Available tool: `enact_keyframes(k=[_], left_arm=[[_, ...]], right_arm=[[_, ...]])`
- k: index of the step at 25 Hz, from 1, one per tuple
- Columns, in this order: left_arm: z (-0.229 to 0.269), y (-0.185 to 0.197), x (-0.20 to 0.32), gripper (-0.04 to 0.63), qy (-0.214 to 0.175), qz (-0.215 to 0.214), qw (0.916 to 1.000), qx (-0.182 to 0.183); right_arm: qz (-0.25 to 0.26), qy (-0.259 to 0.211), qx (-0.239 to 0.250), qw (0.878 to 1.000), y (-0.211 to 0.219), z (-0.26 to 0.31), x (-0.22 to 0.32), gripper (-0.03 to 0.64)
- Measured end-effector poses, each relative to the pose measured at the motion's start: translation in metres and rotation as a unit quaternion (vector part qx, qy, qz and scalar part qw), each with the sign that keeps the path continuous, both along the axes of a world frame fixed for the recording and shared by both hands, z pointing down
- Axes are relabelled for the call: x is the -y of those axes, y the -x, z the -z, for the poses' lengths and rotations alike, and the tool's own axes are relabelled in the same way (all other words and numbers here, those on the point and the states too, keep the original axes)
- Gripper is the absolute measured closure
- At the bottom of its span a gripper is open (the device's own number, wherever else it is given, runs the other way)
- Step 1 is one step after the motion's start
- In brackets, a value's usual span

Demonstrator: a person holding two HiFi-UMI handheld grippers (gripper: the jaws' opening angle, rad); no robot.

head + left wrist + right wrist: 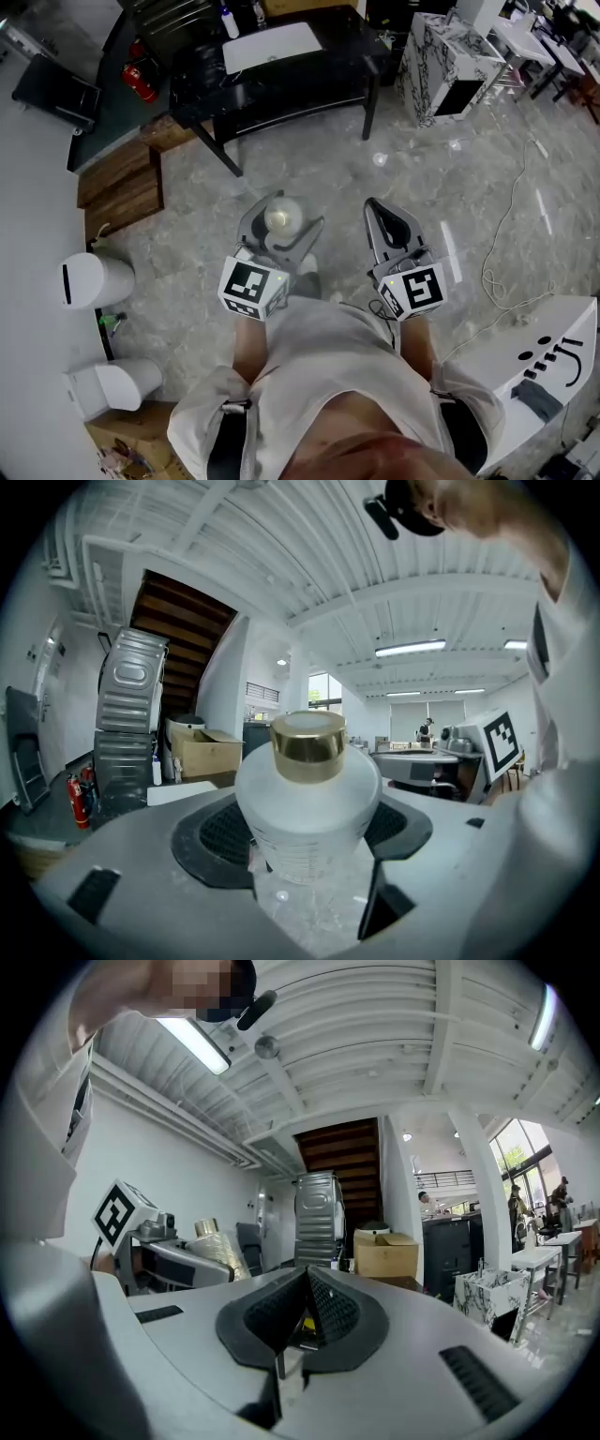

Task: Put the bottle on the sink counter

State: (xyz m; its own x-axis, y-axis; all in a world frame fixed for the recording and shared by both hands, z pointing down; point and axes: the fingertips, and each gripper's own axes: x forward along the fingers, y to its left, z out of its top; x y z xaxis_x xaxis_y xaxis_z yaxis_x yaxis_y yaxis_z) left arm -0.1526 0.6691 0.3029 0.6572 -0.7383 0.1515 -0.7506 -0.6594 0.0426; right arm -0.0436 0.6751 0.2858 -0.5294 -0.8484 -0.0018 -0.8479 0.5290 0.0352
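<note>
Bottle (305, 803) sits upright, clamped between the left gripper's (286, 215) wide-set jaws, while the right gripper (373, 207) is clenched empty.

A glossy grey marbled floor (309, 159) spreads under a white ribbed ceiling (281, 536) lit by long tube lamps (408, 650). A low black surface (281, 84) carries a white rectangular basin (272, 45), and a red fire extinguisher (139, 82) sits near its left end. Brown wooden steps (120, 187) meet the white wall (37, 206). A white marble-patterned cabinet (441, 66) stands to the right. Tall windows (525, 1147) let in daylight.
</note>
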Motion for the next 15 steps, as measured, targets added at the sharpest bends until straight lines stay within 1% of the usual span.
enact_keyframes(k=[4,11,15], left_arm=[[0.001,0.004,0.018,0.265,-0.003,-0.007,1.0,0.002],[0.005,0.012,0.066,0.265,-0.004,-0.042,0.9991,-0.009],[0.001,0.023,0.097,0.265,0.001,-0.053,0.9985,-0.012]], right_arm=[[-0.001,0.006,-0.005,1.0,0.008,-0.001,0.018,0.618],[-0.024,0.014,-0.017,0.999,0.025,-0.003,0.063,0.618],[-0.035,0.018,-0.022,0.999,0.037,-0.003,0.091,0.618]])
